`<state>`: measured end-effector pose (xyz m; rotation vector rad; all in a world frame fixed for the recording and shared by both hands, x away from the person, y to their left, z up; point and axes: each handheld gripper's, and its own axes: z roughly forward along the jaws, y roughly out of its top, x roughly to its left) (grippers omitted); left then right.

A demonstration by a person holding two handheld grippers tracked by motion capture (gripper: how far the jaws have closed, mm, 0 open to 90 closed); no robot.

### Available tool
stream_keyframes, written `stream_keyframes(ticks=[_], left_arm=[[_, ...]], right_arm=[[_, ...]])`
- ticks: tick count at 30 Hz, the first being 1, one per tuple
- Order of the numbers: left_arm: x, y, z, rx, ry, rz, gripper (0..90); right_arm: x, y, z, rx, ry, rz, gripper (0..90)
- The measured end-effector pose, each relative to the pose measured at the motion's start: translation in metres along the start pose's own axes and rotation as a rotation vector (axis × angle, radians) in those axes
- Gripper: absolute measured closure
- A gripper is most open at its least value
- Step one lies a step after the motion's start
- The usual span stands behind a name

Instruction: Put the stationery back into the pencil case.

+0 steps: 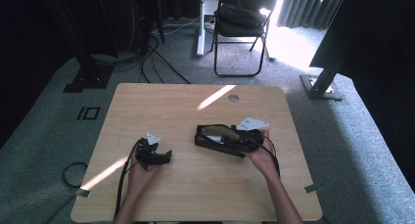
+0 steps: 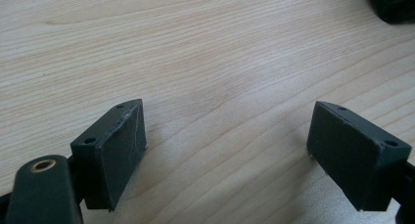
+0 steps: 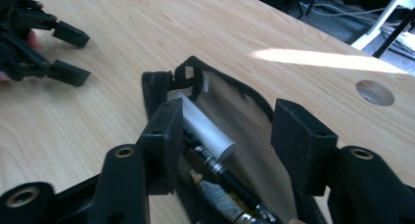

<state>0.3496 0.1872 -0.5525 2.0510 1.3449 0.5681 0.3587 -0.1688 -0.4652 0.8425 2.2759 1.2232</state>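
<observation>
With its jaws parted over the open pencil case [image 3: 230,150], the right gripper [image 3: 235,136] grips nothing, while the left gripper [image 2: 230,145] idles unclenched nearby.

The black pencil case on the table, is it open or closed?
Open. The black pencil case gapes, showing its beige lining, a white tube and pens inside.

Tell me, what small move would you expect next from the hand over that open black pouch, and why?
Probably lifting the right gripper back clear of the pencil case. Its jaws stand open with nothing pinched, and a white cylinder and pens already lie inside the open case. The left gripper waits open over bare table.
</observation>
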Motion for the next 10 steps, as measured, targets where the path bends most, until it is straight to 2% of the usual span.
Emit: stream_keyframes(ticks=[4, 8, 10], left_arm=[[0.0, 0.0, 0.0, 0.001, 0.0, 0.0, 14.9], [0.0, 0.0, 0.0, 0.001, 0.001, 0.0, 14.8], [0.0, 0.0, 0.0, 0.001, 0.001, 0.0, 14.9]], right_arm=[[0.006, -0.008, -0.009, -0.014, -0.013, -0.002, 42.1], [0.002, -0.017, -0.02, -0.037, -0.04, 0.047, 41.3], [-0.004, -0.021, -0.025, -0.045, -0.074, 0.073, 39.6]])
